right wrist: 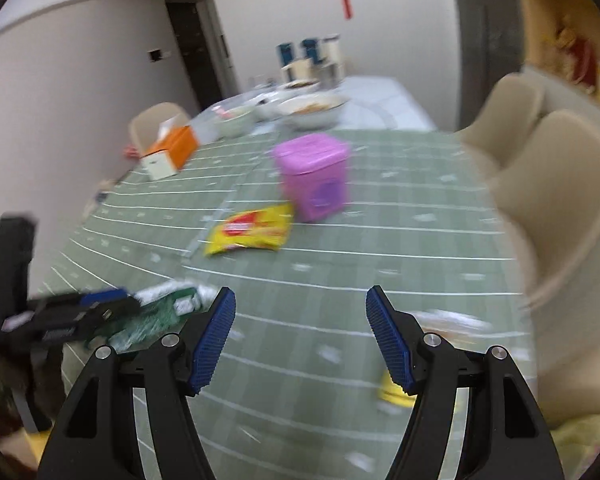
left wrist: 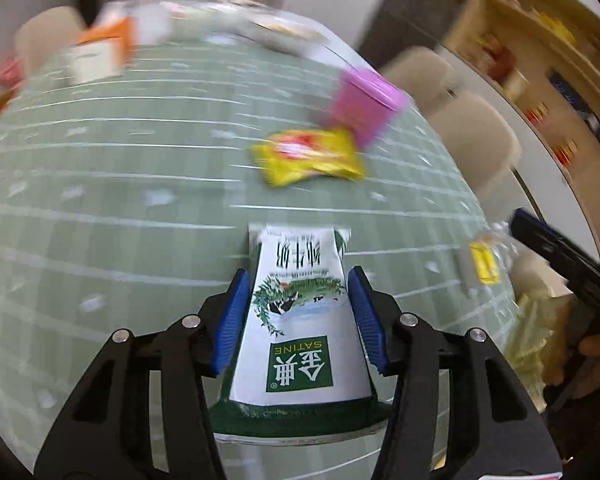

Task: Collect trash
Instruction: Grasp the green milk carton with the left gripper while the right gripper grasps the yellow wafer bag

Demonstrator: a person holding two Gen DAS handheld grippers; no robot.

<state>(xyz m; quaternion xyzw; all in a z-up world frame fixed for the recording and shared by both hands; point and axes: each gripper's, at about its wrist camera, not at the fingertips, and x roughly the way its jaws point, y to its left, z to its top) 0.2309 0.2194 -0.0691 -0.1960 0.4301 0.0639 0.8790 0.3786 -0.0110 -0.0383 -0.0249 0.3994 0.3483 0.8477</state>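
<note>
the milk carton, low in the middle of the left wrist view, carries the only print that can be read. a green square on its white face bears "satine" in latin letters and two large chinese characters, 金典, all upside down from this side. nearer its far end stands a row of dark chinese characters, too small and skewed to read surely. the red patch on the yellow snack packet is blurred, its lettering unreadable.

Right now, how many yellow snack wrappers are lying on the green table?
2. A big yellow crinkly snack wrapper lies mid-table beside the pink plastic box; a small clear-and-yellow wrapper lies near the table's edge. Blur may hide more.
</note>
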